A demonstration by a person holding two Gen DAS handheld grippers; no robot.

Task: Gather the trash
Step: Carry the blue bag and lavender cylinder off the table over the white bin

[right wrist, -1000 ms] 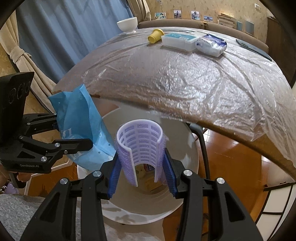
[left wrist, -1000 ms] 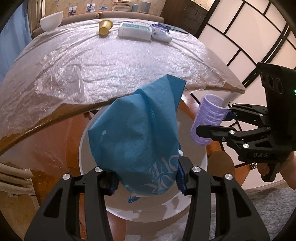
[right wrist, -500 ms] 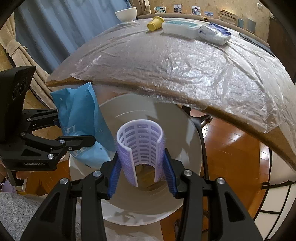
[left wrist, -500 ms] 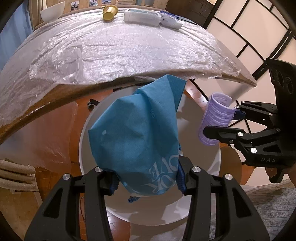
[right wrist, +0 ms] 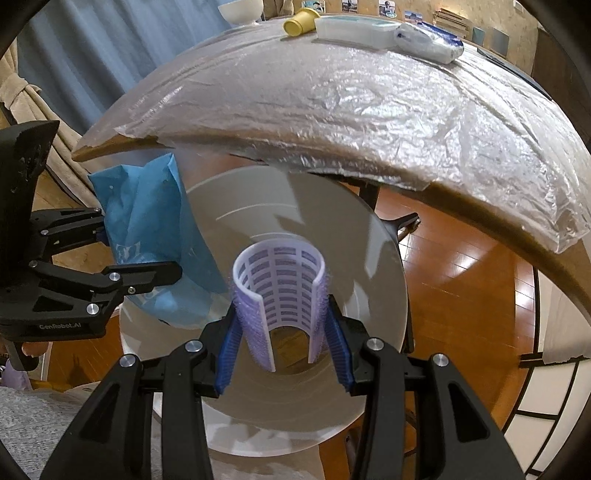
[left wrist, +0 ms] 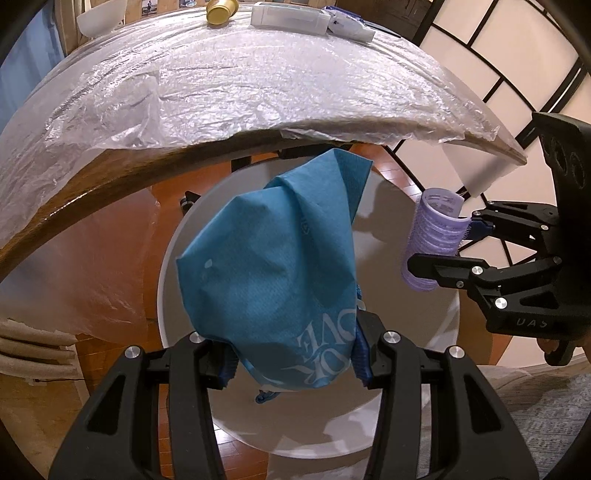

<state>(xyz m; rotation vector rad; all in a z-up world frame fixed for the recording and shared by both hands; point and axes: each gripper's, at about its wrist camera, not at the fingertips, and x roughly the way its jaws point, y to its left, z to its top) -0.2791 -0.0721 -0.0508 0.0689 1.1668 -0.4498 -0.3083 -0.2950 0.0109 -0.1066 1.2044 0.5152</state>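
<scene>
Both pieces of trash hang above the white bin, whose round mouth opens straight below the two grippers, just off the near edge of the table. The left gripper has its fingers closed on the lower end of a blue wrapper; the wrapper's long axis runs forward from the fingers toward the table edge, and nearly all of it lies over the bin's opening. The right gripper has its fingers pinched on the two sides of a purple hair roller, a split, slotted tube whose axis points forward along the fingers, so that the bin's inside shows through its bore.

In the left wrist view the roller sits over the bin's right rim rather than its middle, while the wrapper is centred. So the left hand looks the better placed of the two to let go; the right would likely need to come a little inward first, or the roller may clip the rim.

Further back on the table lie a yellow cup, a white bowl and a white box, well apart from both grippers.
</scene>
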